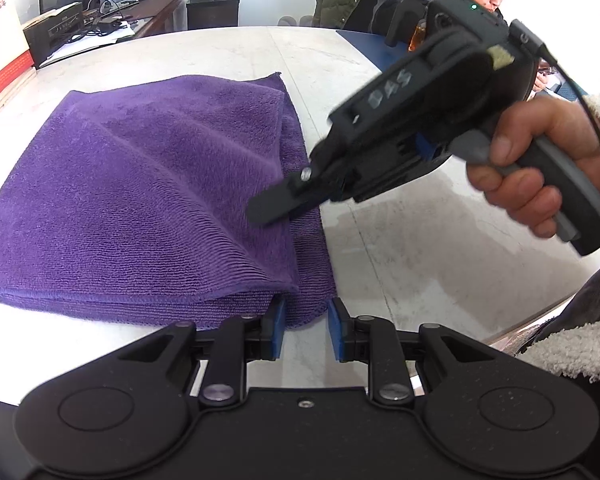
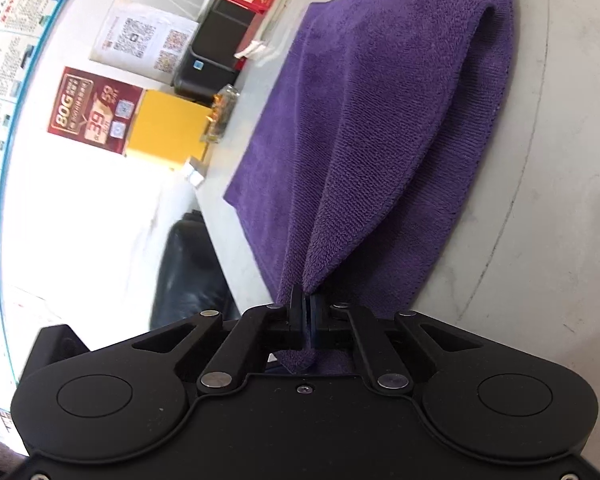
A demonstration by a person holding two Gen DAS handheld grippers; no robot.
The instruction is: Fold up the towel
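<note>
Nearest me, my left tongs (image 1: 306, 326) hang over the near edge of the desk (image 1: 400, 240), jaws a little apart with the towel's near right corner lying between the blue pads (image 1: 278, 330); I can't tell whether they actually press on it. Just beyond, my right tongs (image 1: 260, 210) are closed tight on the top layer along the towel's right edge. In the right wrist view the cloth is pinched flat between the jaws, a tail of it poking out behind, and the layer rises off the desk in a tent towards them.

The purple towel (image 1: 140, 184) lies already doubled on the pale desk, towards its left side, the far corners resting flat.

I judge the second fold to be just beginning: one layer gripped and lifted on the right. Next I'd need both tongs firmly on that same edge, then carry it across to the left edge, keeping the lower layer from dragging along.
</note>
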